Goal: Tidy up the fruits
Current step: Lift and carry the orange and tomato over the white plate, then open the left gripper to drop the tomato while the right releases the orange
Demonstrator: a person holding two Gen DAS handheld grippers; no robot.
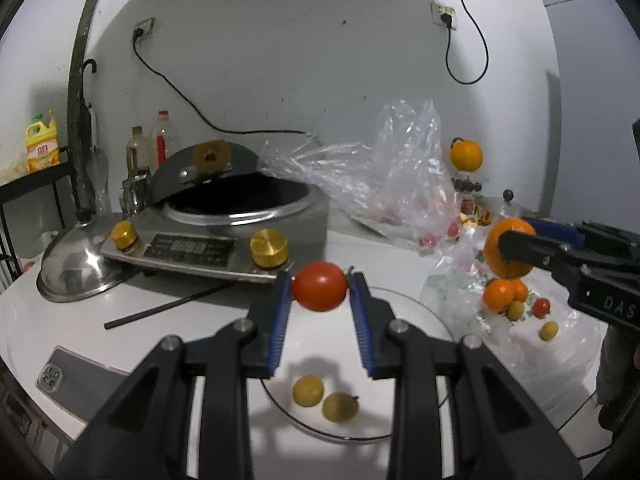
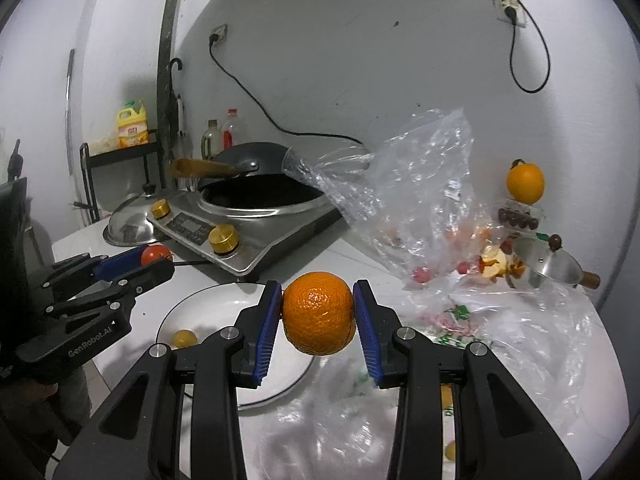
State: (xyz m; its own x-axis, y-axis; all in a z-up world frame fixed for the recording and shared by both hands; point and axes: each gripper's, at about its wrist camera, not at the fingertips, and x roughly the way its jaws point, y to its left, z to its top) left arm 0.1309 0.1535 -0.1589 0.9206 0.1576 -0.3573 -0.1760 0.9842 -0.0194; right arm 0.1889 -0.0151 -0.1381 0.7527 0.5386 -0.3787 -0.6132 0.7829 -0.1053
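Observation:
My left gripper is shut on a small red tomato, held above a white plate with two yellow-green fruits on it. In the right wrist view, my right gripper is shut on an orange, above the right edge of the same plate. The left gripper shows at the left there, with the tomato in it. On the right of the left wrist view the right gripper holds the orange over loose fruits lying on plastic.
An induction cooker with a black wok stands behind the plate, a steel lid at its left. Crumpled clear bags lie at the right, peels and a small steel pot beyond them. A phone lies near left. An orange sits high by the wall.

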